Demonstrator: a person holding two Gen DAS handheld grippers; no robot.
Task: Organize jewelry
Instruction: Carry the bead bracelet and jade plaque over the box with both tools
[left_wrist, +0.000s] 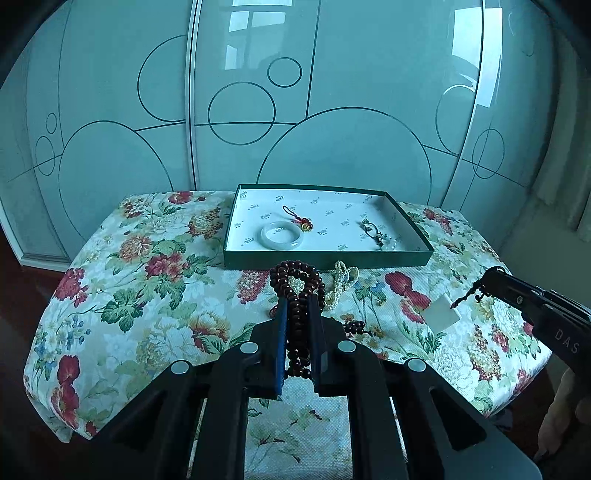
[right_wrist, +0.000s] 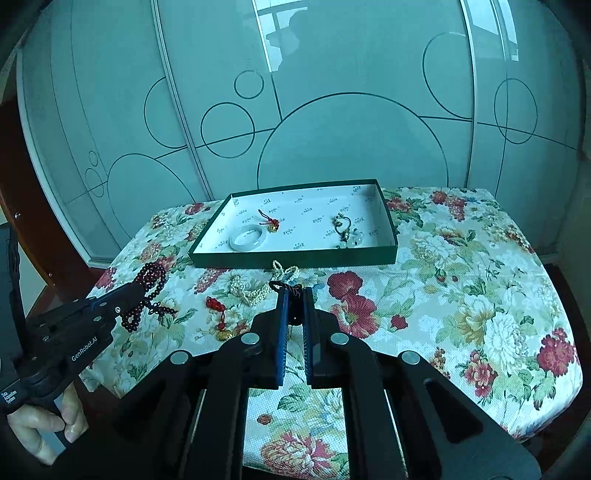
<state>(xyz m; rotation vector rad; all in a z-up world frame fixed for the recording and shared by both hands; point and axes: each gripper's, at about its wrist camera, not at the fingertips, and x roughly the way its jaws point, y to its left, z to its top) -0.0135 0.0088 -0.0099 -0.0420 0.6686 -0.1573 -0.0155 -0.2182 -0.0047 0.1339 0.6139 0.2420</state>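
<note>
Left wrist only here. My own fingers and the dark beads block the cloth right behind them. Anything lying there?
Observer: Yes, a red knotted charm with a gold piece, on the floral cloth beside the pearl necklace.
Operator: Right gripper is side-on for me. Jaws?
Observer: The right gripper is shut on a dark cord; its loop pokes past the tips.

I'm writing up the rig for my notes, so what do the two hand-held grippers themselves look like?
Both are matte black. The left hand-held gripper has two flat fingers with blue pads and round silver bolts on its linkage arms; its side reads "GenRobot.AI" in white. The right hand-held gripper is built the same, with "DAS" on its body. A bare hand grips the left handle; no cables visible.
</note>
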